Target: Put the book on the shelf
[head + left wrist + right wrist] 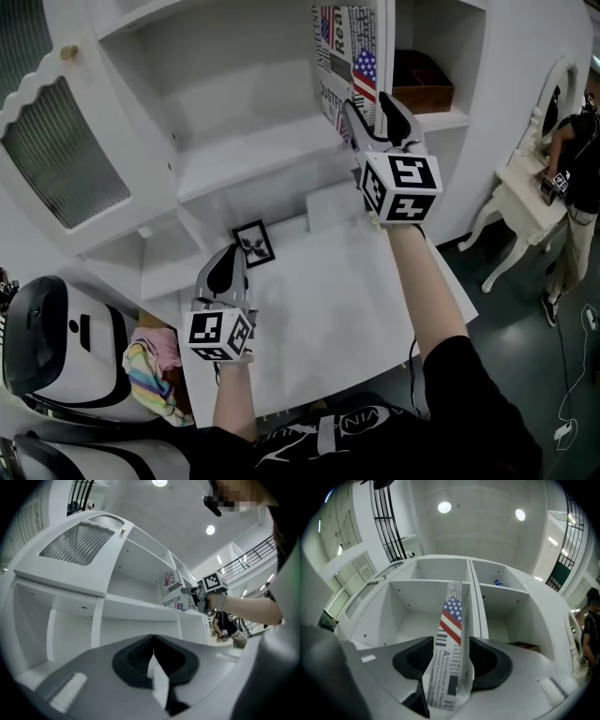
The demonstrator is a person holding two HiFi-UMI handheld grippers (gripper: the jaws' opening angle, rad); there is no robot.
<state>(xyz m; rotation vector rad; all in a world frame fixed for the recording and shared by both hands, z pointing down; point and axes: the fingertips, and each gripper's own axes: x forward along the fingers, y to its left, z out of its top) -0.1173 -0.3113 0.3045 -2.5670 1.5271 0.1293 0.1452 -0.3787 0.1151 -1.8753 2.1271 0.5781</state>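
The book (352, 56), printed like a newspaper with a US flag on its spine, stands upright in the white shelf unit (244, 150), against the divider. My right gripper (371, 103) reaches up to it, one jaw on each side of the spine. In the right gripper view the book (450, 630) runs up between the right gripper (447, 653) jaws, which stand wide and open around it. My left gripper (228, 262) hangs low over the desk, shut and empty. From the left gripper (152, 641) view, the book (174, 592) and the right gripper (197, 592) show far off.
A small framed picture (253, 242) lies on the white desk (319, 309) near the left gripper. A brown box (422, 84) sits in the compartment right of the book. A striped cloth (155, 370) lies low left. A person (572, 159) stands at a white table (525, 187) far right.
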